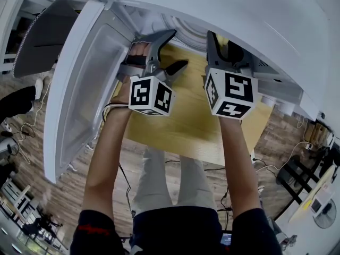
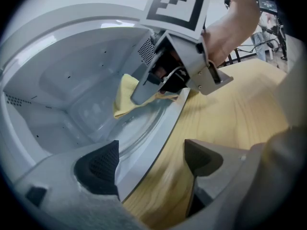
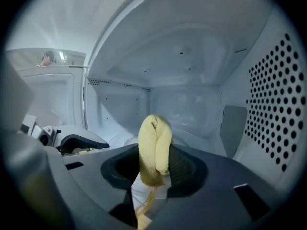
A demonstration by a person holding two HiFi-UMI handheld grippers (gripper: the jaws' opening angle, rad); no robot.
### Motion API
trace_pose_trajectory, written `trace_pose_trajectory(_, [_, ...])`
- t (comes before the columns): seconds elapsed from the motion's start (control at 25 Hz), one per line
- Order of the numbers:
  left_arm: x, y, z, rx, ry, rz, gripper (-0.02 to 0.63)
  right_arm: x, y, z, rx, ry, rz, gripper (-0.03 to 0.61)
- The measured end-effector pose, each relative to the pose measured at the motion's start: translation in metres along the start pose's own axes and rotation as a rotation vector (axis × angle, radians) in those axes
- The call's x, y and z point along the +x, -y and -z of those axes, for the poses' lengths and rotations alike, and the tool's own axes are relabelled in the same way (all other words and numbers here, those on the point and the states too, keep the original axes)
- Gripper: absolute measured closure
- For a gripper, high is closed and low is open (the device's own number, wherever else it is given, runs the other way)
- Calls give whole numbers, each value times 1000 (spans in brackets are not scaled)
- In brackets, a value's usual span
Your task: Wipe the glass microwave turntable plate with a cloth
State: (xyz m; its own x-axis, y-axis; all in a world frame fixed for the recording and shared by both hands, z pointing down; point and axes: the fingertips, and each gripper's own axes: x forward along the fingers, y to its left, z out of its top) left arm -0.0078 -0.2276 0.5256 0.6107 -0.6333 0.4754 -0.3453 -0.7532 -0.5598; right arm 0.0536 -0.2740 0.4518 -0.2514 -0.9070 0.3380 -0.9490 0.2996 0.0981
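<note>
- Head view: the left gripper (image 1: 175,49) and the right gripper (image 1: 222,47) reach side by side into an open white microwave oven (image 1: 239,15) on a pale wooden table (image 1: 186,126).
- Left gripper view: its jaws stand released. The round clear glass turntable plate (image 2: 139,131) lies flat ahead-left, under the nearer right gripper.
- Right gripper view: only here do the jaws show clenched on the folded yellow terry cloth (image 3: 154,138).

Left gripper view: right gripper (image 2: 144,95) covers part of yellow cloth (image 2: 122,97); wooden table (image 2: 165,188) blurred close to lens. Head view: microwave casing (image 1: 249,20) hides right gripper's jaw tips and the yellow cloth.
</note>
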Motion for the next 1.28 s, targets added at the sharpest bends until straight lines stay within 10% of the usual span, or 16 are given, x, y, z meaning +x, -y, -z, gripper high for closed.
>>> trace_pose_trajectory(1.28, [-1, 1, 0, 8, 3, 4, 195, 27, 11, 15, -124, -171, 116, 436])
